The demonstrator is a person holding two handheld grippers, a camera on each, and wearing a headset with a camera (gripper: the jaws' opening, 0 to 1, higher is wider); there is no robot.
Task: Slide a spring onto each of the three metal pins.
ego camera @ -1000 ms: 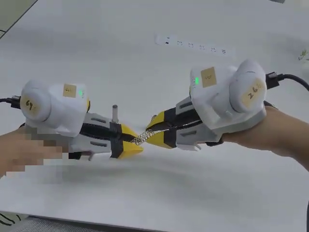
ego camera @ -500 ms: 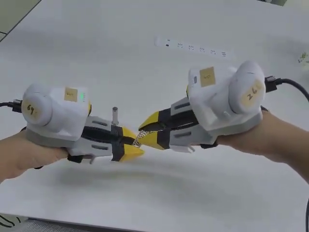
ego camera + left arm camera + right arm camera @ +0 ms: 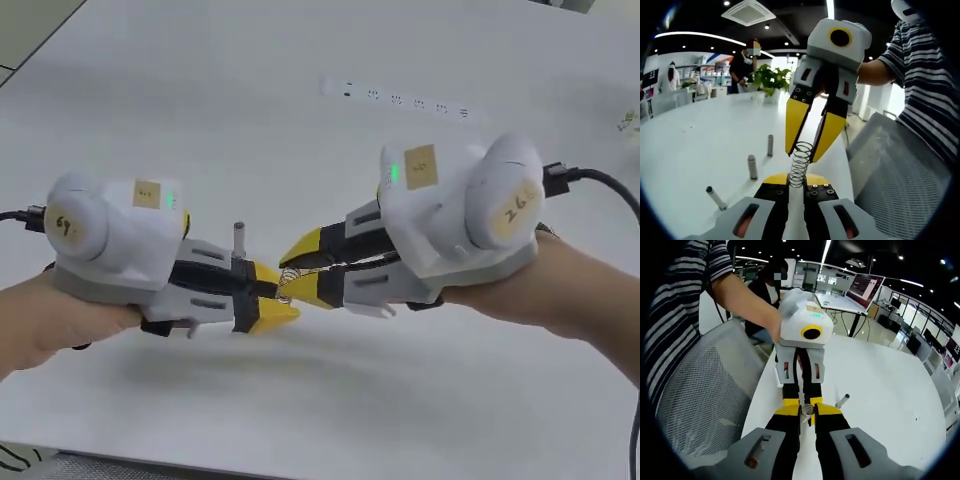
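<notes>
Power strip [image 3: 395, 95] (white) on table [image 3: 150, 120].

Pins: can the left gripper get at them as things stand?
Likely yes: the pins stand beside the left gripper, nothing between; but it and the right gripper both seem to hold the spring.

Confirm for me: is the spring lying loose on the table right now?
No: in the left gripper view the spring is up off the table, its lower end pinched in the left gripper.

The table [image 3: 200, 100] is open out to the power strip [image 3: 395, 97] near its far edge; one upright metal pin [image 3: 238, 238] crowds the left gripper [image 3: 281, 297].
</notes>
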